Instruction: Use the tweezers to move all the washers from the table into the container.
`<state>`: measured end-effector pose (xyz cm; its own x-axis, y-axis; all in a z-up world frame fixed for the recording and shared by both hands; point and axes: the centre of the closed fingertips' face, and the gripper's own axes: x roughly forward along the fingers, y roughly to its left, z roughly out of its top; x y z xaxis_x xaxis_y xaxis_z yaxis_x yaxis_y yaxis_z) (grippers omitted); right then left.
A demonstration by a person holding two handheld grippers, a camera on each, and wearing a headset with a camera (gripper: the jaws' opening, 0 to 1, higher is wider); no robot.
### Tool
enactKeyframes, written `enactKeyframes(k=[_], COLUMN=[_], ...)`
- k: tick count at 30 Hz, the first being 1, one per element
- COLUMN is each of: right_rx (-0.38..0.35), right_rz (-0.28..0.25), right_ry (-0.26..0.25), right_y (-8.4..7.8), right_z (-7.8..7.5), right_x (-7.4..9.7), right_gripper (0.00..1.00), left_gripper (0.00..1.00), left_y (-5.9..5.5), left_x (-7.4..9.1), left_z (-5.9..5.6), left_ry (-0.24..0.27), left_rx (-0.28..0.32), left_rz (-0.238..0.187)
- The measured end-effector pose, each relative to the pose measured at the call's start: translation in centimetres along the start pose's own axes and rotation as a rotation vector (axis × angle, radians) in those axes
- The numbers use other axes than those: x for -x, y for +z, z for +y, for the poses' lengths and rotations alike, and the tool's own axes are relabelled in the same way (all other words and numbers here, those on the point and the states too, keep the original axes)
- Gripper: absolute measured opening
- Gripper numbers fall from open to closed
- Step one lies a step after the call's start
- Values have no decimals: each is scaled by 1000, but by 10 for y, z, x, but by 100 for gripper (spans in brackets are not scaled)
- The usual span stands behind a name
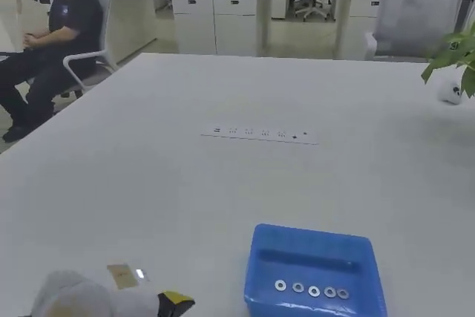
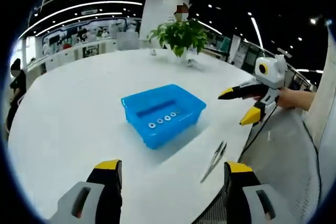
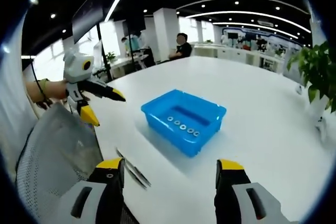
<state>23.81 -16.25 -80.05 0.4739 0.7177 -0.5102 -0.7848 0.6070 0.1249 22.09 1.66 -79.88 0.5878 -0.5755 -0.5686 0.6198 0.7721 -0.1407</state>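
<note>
The blue container sits on the white table close to its near edge, a little right of centre. Five washers lie in a straight row on its floor, toward the near wall. The tweezers lie flat on the table nearer than the container, close to the table's near edge, apart from the container and touched by neither gripper. The left gripper is held at the near side of the table, its yellow-tipped jaws spread wide with nothing between them, pointing toward the container. The right gripper stands the same way, jaws wide apart and empty. Each gripper shows in the other's view (the right one held in a hand at the table's near side), with its two jaws splayed there as well. A mesh chair back sits below the left gripper in the right gripper view. Farther along the table a flush socket strip lies in the middle, and a leafy plant stands at the far right. A person sits on a chair beyond the table's far left corner
</note>
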Motion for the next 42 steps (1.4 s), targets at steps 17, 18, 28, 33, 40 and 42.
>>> enactKeyframes(k=[17,18,28,33,40,42], right_rx=[-2,6,-27,-21,6,2], right_rz=[-332,-345,-463,-481,-532,-542], right_ry=[-149,-158,-311,-335,-346,-352], right_y=[66,68,74,75,83,84], right_z=[-11,-12,-43,-45,-44,-46], right_x=[47,51,85,88,96,97], right_gripper=[99,99,99,98,93,93], left_gripper=[99,99,99,99,99,99], left_y=[68,70,70,68,64,64], left_x=[60,62,70,67,66,66], left_z=[13,11,22,21,23,24], left_ry=[237,232,310,320,325,327], left_rx=[114,126,139,113,106,109], left_rz=[-520,-541,-609,-595,-573,-574])
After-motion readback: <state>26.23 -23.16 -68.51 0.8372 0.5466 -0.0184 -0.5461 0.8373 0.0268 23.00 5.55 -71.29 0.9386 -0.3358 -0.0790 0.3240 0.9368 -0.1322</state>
